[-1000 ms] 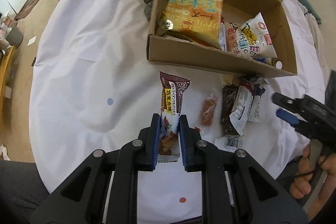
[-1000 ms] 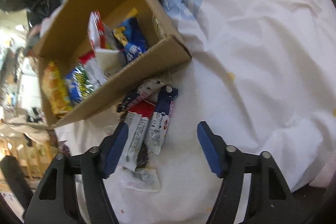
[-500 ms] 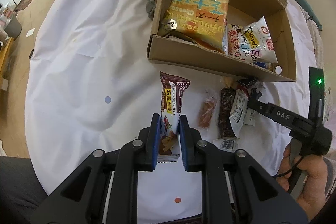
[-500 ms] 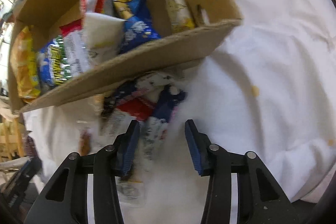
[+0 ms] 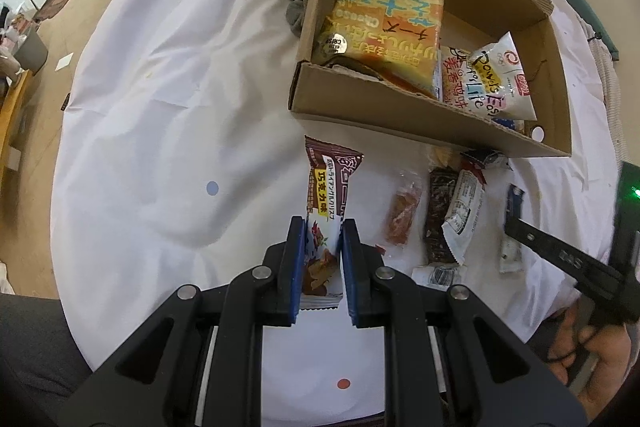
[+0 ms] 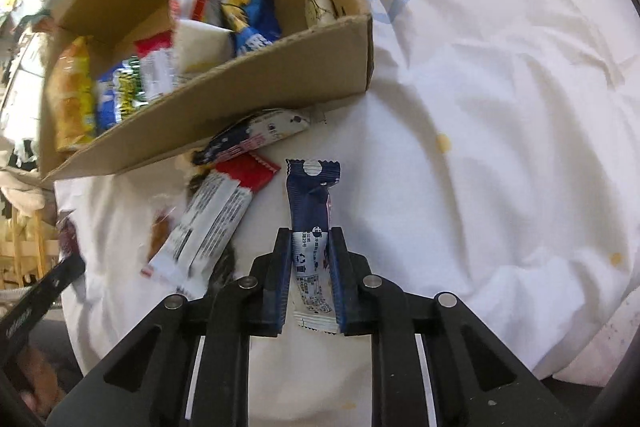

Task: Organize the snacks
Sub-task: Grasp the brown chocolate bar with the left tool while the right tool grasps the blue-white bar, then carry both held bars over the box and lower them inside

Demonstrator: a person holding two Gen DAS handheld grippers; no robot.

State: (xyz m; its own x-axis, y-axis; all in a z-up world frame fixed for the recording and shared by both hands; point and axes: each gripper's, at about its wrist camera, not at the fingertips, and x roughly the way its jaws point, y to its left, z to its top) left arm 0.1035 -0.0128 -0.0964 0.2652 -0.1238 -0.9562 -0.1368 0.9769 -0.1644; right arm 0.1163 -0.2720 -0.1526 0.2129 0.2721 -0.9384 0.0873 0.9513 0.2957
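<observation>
We held the left gripper (image 5: 320, 261) clamped on a brown snack bar (image 5: 326, 211) lying on the white cloth (image 5: 160, 127) before the cardboard box (image 5: 400, 115); the right gripper (image 6: 309, 277) was closing on a navy packet (image 6: 310, 223)

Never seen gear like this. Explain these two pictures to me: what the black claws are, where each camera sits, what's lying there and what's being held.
No robot: a person holds a two-finger clamp in each hand, each with a camera looking along its fingers. In the left camera's picture, the left gripper is shut on a brown snack bar. In the right camera's picture, the right gripper is closing on a dark blue packet. Both lie on a white cloth, beside more loose snacks and a cardboard box already holding bags.
</observation>
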